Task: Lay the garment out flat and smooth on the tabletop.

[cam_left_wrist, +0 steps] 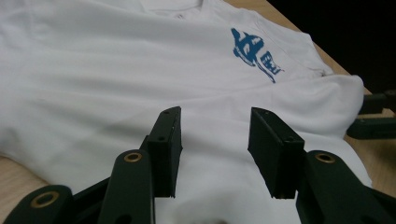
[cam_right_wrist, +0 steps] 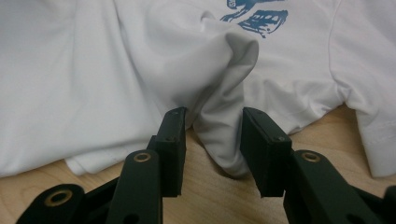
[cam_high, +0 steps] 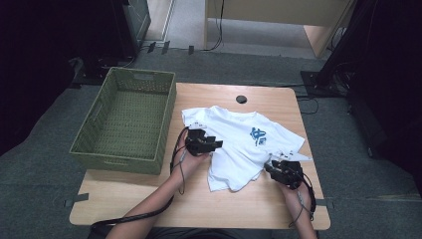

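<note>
**Shirt half-handled on the table; both grippers open at its near side**

Biggest first: one wooden table (cam_high: 149,196); one green basket (cam_high: 125,117) on its left part, nothing inside that I can see; one white T-shirt (cam_high: 234,149) w/ a blue print (cam_high: 258,135), lying rumpled just right of the basket, approx. at table centre; collar end points to the far-left, hem end toward you, so its long axis runs roughly away from you, tilted a bit left.

Your left gripper (cam_high: 215,144) sits at the shirt's left edge, jaws pointing right across the cloth; in the left gripper view its jaws stand apart above flat fabric (cam_left_wrist: 140,79), nothing pinched; so it's open, not gripping.

Your right gripper (cam_high: 271,168) is at the shirt's near-right corner, by the hem and sleeve; in the right gripper view a raised fold of cloth (cam_right_wrist: 224,107) stands between the jaws, close by the left pad, w/ a gap on the right side; I'd call that open w/ cloth between, not clamped.

The relation that counts: the fold lies straight ahead of your right gripper, already in the gap; that hand is nearer to a grab. For your left, the shirt lies ahead and beneath, basket behind it on its own side.

Count: 1 shirt, 1 basket, 2 grippers, 1 table.
</note>
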`<state>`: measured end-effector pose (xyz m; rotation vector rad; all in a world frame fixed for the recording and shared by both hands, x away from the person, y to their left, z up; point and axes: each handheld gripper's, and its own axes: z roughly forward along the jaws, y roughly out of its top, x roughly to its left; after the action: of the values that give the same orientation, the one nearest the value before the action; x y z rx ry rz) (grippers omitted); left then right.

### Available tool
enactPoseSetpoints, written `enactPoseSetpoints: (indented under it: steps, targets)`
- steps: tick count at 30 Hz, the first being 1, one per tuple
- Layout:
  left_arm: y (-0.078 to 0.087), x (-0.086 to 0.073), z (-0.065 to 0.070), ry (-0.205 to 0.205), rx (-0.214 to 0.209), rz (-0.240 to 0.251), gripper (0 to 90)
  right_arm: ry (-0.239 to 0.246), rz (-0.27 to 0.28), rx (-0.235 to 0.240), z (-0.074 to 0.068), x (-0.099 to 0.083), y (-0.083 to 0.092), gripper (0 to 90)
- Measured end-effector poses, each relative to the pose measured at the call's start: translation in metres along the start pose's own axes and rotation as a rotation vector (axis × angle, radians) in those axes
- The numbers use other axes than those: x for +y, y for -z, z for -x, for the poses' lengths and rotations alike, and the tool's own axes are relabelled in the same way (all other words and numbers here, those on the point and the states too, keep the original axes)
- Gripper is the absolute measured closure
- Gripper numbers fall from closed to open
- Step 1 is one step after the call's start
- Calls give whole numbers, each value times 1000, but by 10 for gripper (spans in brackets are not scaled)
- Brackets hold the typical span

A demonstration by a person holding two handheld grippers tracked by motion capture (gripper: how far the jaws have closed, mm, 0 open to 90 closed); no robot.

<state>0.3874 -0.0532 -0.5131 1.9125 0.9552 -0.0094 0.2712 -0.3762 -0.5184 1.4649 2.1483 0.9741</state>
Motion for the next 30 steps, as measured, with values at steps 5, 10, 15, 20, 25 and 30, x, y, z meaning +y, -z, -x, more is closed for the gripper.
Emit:
enactPoseSetpoints:
  steps: [5,10,15,20,25,30]
  targets:
    - [-7,-8,3,-35,29,-32,547,12,-10,5,3,2,-7,635]
    - [-9,-12,-3,-54,66,-52,554,49,-6,-39,4,0,-6,809]
    - [-8,-11,-4,-103,109,-60,572,50,-21,-39,5,0,-3,867]
    - [-4,-10,-11,-119,143,-55,572,25,-19,-31,8,-2,7,868]
    - [1,-9,-22,-96,158,-41,573,11,-24,-18,14,-4,17,868]
    - [4,-8,-29,-79,154,-30,579,10,-42,-13,19,-8,22,868]
